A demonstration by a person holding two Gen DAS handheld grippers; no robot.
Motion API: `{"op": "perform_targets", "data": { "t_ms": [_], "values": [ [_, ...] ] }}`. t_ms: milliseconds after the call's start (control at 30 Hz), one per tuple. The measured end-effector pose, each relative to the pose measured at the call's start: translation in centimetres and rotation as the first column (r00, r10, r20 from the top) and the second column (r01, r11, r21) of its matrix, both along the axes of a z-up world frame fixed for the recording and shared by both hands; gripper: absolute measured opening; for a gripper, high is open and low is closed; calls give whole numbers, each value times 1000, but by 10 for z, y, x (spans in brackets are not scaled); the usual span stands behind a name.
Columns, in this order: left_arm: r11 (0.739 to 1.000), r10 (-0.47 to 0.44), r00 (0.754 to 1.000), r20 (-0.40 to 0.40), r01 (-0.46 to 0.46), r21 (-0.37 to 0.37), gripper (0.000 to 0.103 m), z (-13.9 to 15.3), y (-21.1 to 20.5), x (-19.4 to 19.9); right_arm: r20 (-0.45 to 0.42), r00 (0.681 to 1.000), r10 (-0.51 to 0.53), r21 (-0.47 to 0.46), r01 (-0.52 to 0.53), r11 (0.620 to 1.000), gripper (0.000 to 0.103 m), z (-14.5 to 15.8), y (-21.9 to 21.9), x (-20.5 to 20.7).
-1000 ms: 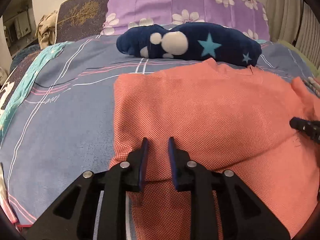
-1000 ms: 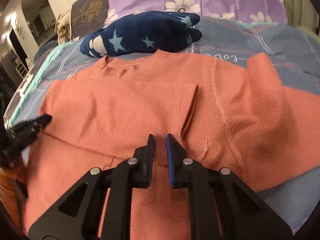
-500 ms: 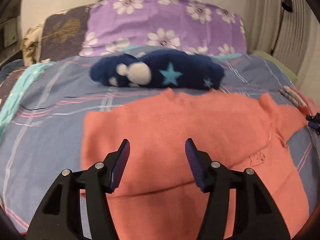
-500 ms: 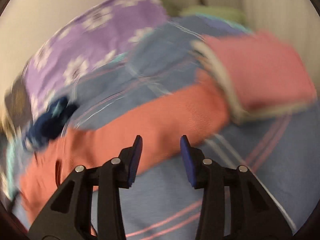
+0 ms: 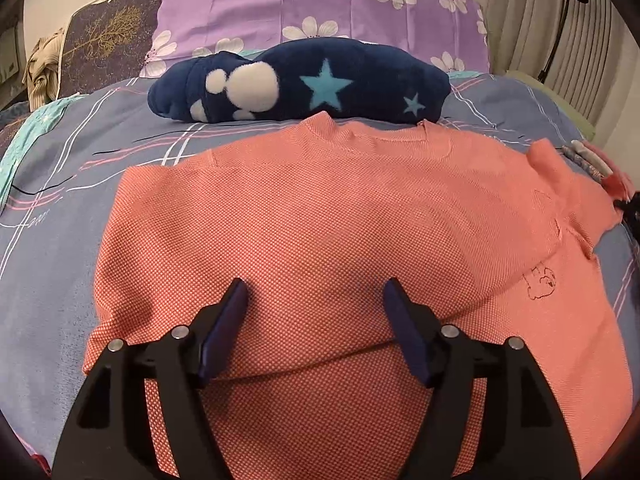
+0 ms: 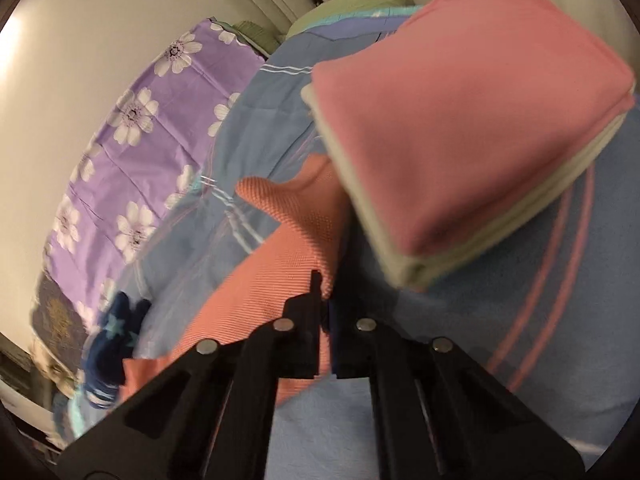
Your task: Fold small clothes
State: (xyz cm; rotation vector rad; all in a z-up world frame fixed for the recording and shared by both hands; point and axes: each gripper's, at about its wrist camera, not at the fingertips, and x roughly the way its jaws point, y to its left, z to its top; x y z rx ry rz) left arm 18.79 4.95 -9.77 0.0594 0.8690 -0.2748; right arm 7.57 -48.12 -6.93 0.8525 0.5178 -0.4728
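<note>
Your left gripper (image 5: 316, 300) hangs over the salmon shirt (image 5: 320, 220), fingers (image 5: 224, 332) spread wide apart with nothing between them; shirt cloth lies under and ahead of both tips. Shirt spread on the bed (image 5: 60, 240), left side folded over the body, collar toward the navy star-print bundle (image 5: 296, 84), which sits just beyond the neckline. Purple flowered pillow (image 5: 320, 4) behind that. Your right gripper (image 6: 324, 292) is at the shirt's far right edge: fingers drawn together, pinching the sleeve edge, salmon cloth (image 6: 280, 256) running away from the tips to the left. View tilted and blurred there. Stack of folded clothes (image 6: 460, 128), pink on top, pale layers beneath, sits on the bed just beside the sleeve, right of your right fingers.
</note>
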Motion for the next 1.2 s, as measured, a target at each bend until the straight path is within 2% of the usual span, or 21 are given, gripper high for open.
{"op": "perform_targets", "data": {
  "t_ms": [67,167,233,333,400,433,467,567,733,833,900,933,1033,1100,1167,1200],
  "values": [
    [1000,0,1000,-1,0,-8,72,0,0,0,61,995,83,-27,-82,996,3,19,23,11],
    [1000,1,1000,0,-1,-8,72,0,0,1,130,946,296,-110,-283,953,3,50,86,38],
    [1000,0,1000,-1,0,-10,72,0,0,1,145,865,481,-175,-456,873,3,66,149,54],
    [1000,0,1000,-1,0,-25,72,1,2,1,123,711,692,-218,-661,718,3,66,231,63],
    [999,-1,1000,-2,1,-41,73,1,4,1,45,604,796,-221,-771,597,3,49,281,66],
    [999,-2,1000,-3,2,-49,73,1,5,1,-19,562,827,-220,-809,544,3,34,302,68],
    [998,-3,1000,-4,3,-59,73,1,6,0,-83,531,843,-221,-835,504,3,18,317,69],
    [996,-6,1000,-7,6,-87,73,1,9,1,-214,485,848,-199,-872,448,8,-18,335,71],
    [987,-3,1000,-3,2,-163,73,5,19,0,-191,489,851,-171,-870,462,8,-24,327,68],
    [948,-19,999,-28,9,-319,73,15,27,-1,-192,505,842,-197,-860,471,8,-23,326,59],
    [930,-69,997,-45,48,-365,68,22,18,-1,-173,526,832,-194,-847,495,8,-23,324,58],
    [929,-86,995,-44,64,-365,67,24,14,-1,-161,537,828,-178,-841,511,8,-25,321,59],
    [933,-150,988,-38,128,-337,65,31,-9,-2,-70,575,815,-75,-818,571,8,-31,296,58],
    [931,-175,983,-54,148,-334,65,30,-23,1,16,604,797,43,-797,603,6,-43,276,60],
    [928,-185,980,-71,150,-342,65,28,-30,3,80,621,780,146,-781,607,2,-55,262,63],
    [924,-189,978,-83,149,-353,65,25,-33,5,88,622,778,159,-780,605,1,-56,261,64]
  ]
}}
